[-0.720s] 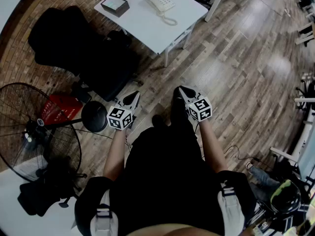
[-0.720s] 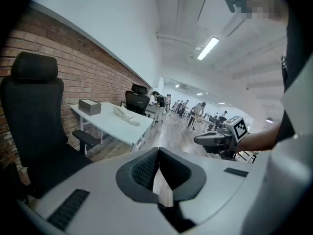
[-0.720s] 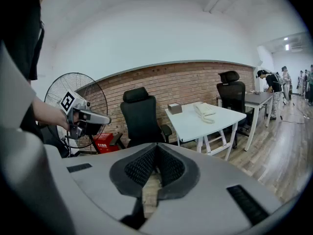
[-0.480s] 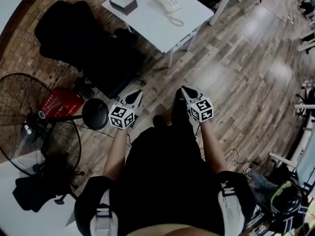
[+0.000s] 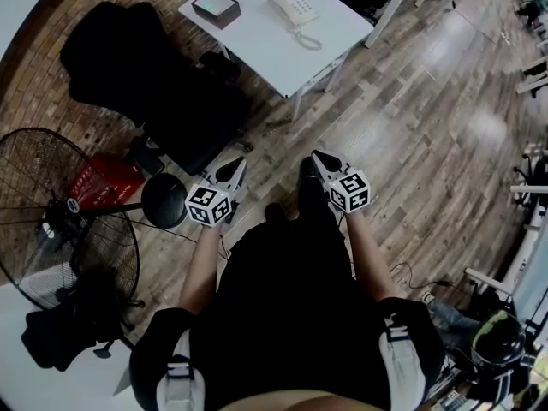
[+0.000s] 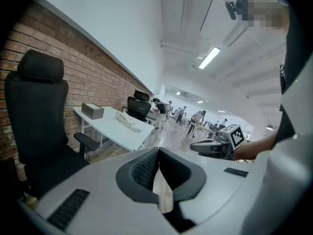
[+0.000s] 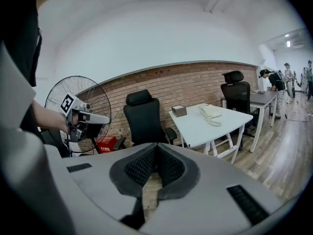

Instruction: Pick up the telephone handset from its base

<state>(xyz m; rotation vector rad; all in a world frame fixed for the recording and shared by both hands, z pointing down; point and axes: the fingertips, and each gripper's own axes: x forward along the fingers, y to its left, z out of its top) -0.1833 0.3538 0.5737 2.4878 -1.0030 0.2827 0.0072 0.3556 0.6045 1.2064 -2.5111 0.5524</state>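
Observation:
A cream telephone point(image 5: 294, 8) with its handset on the base and a coiled cord lies on a white table point(image 5: 257, 37) far ahead of me. It also shows as a small telephone point(image 6: 126, 120) in the left gripper view and the telephone point(image 7: 211, 113) in the right gripper view. My left gripper point(image 5: 236, 166) and right gripper point(image 5: 318, 156) hang side by side over the wooden floor, close to my body and well short of the table. Both are shut with nothing between their jaws.
A dark box point(image 5: 216, 7) sits on the table's far left part. A black office chair point(image 5: 145, 75) stands left of the table. A standing fan point(image 5: 60, 221) and a red box point(image 5: 107, 182) are at my left. Desks and people fill the far room.
The view has shifted slightly, so the table and telephone sit a bit further right in the picture. Both grippers keep their place in front of me.

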